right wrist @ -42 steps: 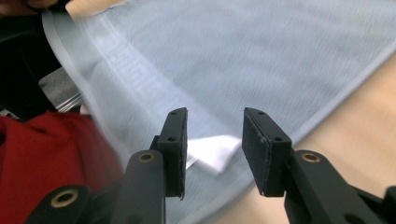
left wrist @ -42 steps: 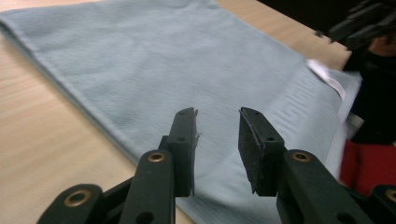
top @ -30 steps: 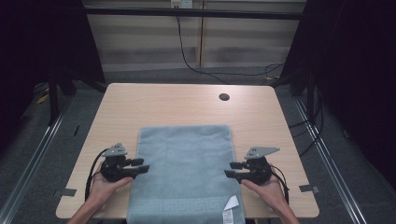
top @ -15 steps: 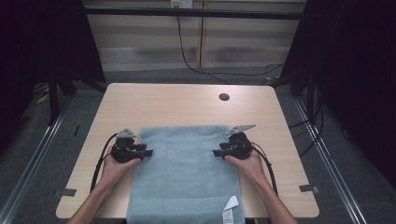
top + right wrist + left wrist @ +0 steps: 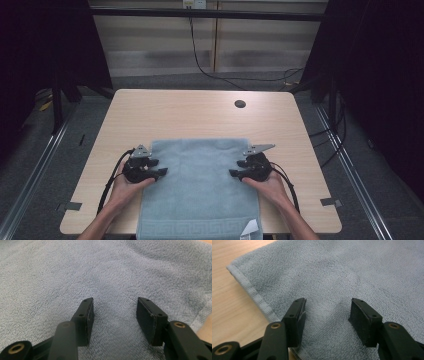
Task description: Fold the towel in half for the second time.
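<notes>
Clearly the blue towel (image 5: 200, 190) is soft, light and floppy on the tabletop (image 5: 190, 115). Both the left hand-held gripper (image 5: 161, 167) and right hand-held gripper (image 5: 235, 173) hover spread over its side edges, the best places to pinch.

No legible text or labels anywhere.

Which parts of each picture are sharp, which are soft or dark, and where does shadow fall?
High view: the table is evenly lit, the surroundings fall into near black, and the whole picture is slightly soft. Left gripper view: the towel weave is crisp mid-frame, with faint shadow between the open left tongs. Right gripper view: the terry loops soften toward the far edge, and the right tongs look dark and close.
</notes>
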Tool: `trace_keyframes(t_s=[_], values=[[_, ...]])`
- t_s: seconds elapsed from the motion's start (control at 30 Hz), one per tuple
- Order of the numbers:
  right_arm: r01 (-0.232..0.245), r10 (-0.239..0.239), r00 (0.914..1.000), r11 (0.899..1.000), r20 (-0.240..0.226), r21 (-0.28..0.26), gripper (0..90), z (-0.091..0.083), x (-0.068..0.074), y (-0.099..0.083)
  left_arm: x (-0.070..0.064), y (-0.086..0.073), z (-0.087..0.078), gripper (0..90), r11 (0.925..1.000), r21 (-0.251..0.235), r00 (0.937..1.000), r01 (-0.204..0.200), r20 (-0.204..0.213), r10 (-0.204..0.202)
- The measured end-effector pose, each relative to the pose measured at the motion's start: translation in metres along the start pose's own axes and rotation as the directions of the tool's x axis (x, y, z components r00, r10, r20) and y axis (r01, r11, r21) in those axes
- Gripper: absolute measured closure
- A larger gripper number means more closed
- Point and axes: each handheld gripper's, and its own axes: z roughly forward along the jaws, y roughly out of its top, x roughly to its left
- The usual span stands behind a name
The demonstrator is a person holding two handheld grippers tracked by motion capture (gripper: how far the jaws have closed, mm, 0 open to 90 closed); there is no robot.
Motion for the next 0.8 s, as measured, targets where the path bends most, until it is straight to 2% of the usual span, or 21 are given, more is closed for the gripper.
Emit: trace_keyframes(t_s=[0.07,0.13,0.2,0.37,0.5,0.57,0.67,0.77,0.8], values=[[-0.007,0.007,0.9999,1.0,-0.012,-0.001,48.6,-0.001,0.0,-0.001,-0.001,-0.004,-0.002,47.0,0.9998,-0.008,0.9997,0.018,0.015,-0.018],[-0.002,0.002,0.9999,1.0,-0.013,0.004,48.6,-0.003,0.002,-0.003,-0.002,-0.006,-0.005,47.0,1.0,-0.002,0.9996,0.005,0.026,-0.005],[0.004,-0.004,0.9999,1.0,-0.013,0.013,48.6,-0.006,0.004,-0.005,-0.006,-0.009,-0.007,47.0,0.9998,-0.008,0.9992,0.016,0.038,-0.016],[0.012,-0.012,0.9997,0.999,-0.019,0.035,48.5,-0.015,0.012,-0.013,-0.017,-0.016,-0.013,46.9,0.9999,-0.013,0.9981,0.005,0.061,-0.004],[0.014,-0.012,0.9985,0.999,-0.053,0.037,48.5,-0.025,0.017,-0.024,-0.027,-0.02,-0.017,46.6,1.0,-0.002,0.9968,-0.004,0.08,0.004],[0.017,-0.015,0.9983,0.999,-0.056,0.039,48.4,-0.029,0.02,-0.028,-0.031,-0.022,-0.019,44.9,1.0,0.008,0.9957,0.0,0.093,-0.001],[0.031,-0.027,0.9977,0.998,-0.062,0.054,48.1,-0.034,0.026,-0.033,-0.033,-0.025,-0.025,42.7,0.9975,0.023,0.9857,0.067,0.153,-0.07],[0.02,-0.014,0.9963,0.998,-0.085,0.066,45.6,-0.038,0.031,-0.036,-0.034,-0.026,-0.029,45.6,0.9981,0.041,0.9833,0.046,0.174,-0.052],[0.017,-0.011,0.9955,0.998,-0.094,0.067,45.1,-0.039,0.032,-0.036,-0.033,-0.026,-0.03,45.8,0.9976,0.035,0.9789,0.06,0.194,-0.066]])
